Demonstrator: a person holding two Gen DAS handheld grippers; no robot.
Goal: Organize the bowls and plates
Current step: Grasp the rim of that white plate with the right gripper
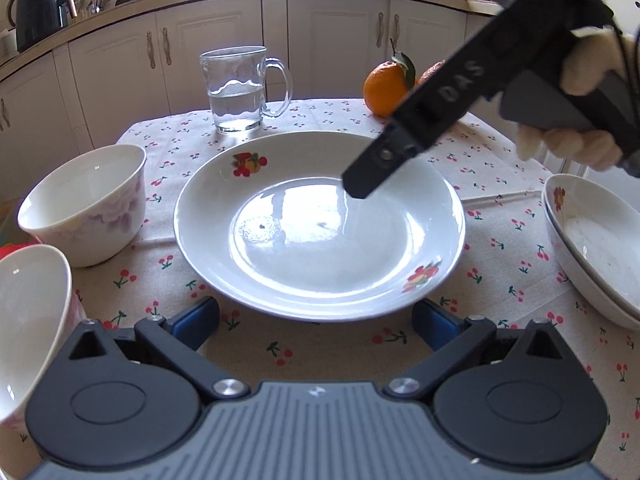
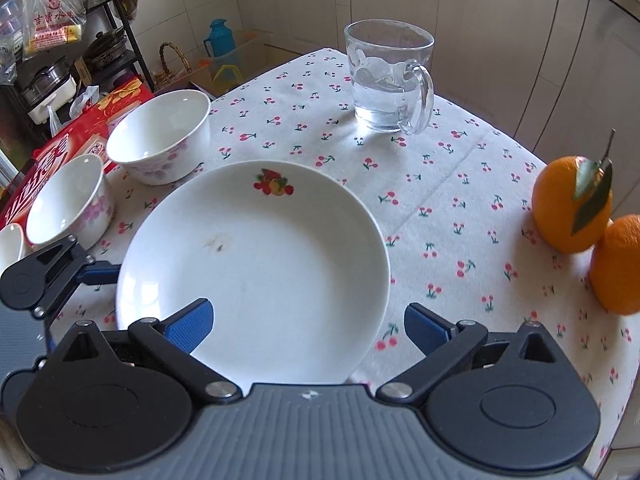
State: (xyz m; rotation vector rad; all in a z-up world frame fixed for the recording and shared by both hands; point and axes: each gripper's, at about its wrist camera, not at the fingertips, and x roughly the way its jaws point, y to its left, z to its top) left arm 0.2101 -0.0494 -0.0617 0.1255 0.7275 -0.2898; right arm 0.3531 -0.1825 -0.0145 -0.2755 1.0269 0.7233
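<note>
**Both hand-held grippers released around a plate on the cherry-print surface**

The large white plate (image 1: pixel 320 232) with fruit motifs lay flat in the middle of the surface (image 1: pixel 500 280), which was covered by a cherry-patterned cloth. The left hand-held gripper (image 1: pixel 316 320) sat low at the plate's near rim, its blue fingers (image 1: pixel 198 320) spread wide to either side and grasping nothing. The right hand-held gripper (image 2: pixel 308 324) was likewise released, its blue pads (image 2: pixel 192 322) wide apart above the plate's rim; in the left wrist view its black body reached down over the plate from the upper right, held by a gloved hand (image 1: pixel 580 76).

Two white bowls with purple flower print stood near the surface's left edge: one bowl (image 1: pixel 86 204) just beside the plate, a second bowl (image 1: pixel 28 320) closer to the left camera. Whether the first touched the plate could not be told. At the right edge rested stacked plates (image 1: pixel 592 240), apart from the central one. A glass mug (image 1: pixel 240 88) holding water stood toward the far edge, and two oranges (image 2: pixel 572 204), touching each other, sat at the far right corner. A red box (image 2: pixel 52 160) lay behind the bowls in the right wrist view.
</note>
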